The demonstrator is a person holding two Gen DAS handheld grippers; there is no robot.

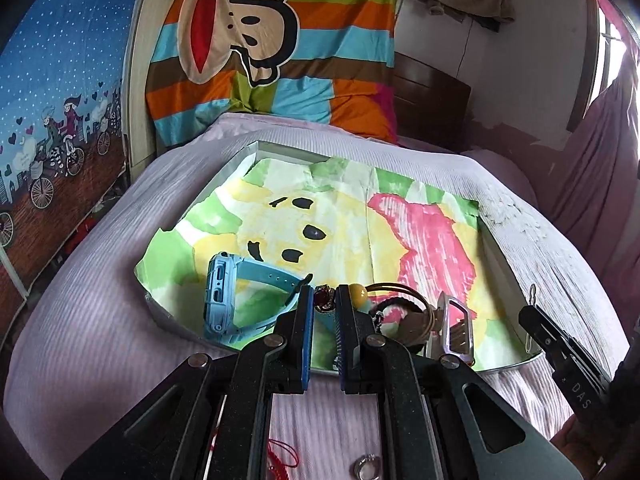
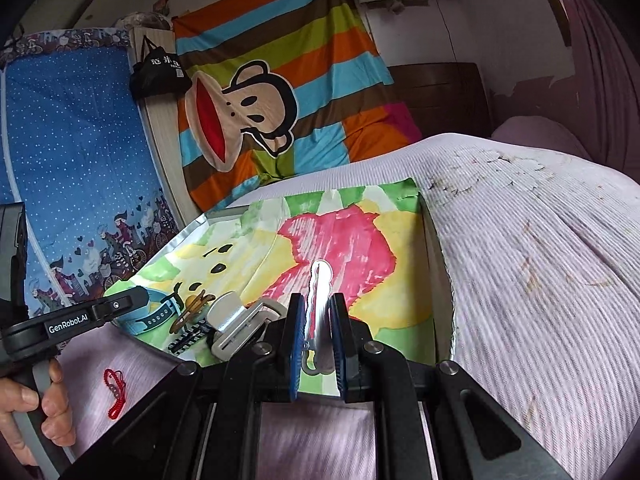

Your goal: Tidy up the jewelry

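Observation:
A shallow tray [image 1: 280,150] lined with a painted paper lies on the bed. In it lie a blue watch [image 1: 234,292], a gold bangle [image 1: 400,292] and a silver clip [image 1: 454,326]. My left gripper [image 1: 325,300] is shut on a dark red bead bracelet [image 1: 323,299] with a yellow bead [image 1: 358,292], over the tray's near edge. My right gripper [image 2: 315,312] is shut on a silver wavy hair clip [image 2: 318,300] above the tray [image 2: 434,248]. The watch [image 2: 160,312], the bangle [image 2: 192,308] and a silver buckle [image 2: 236,320] also show in the right wrist view.
A red cord [image 1: 282,456] and a small silver ring [image 1: 366,466] lie on the pink bedspread in front of the tray; the cord also shows in the right wrist view [image 2: 114,392]. A striped monkey blanket [image 1: 272,40] hangs behind. The left gripper's body [image 2: 80,316] reaches in from the left.

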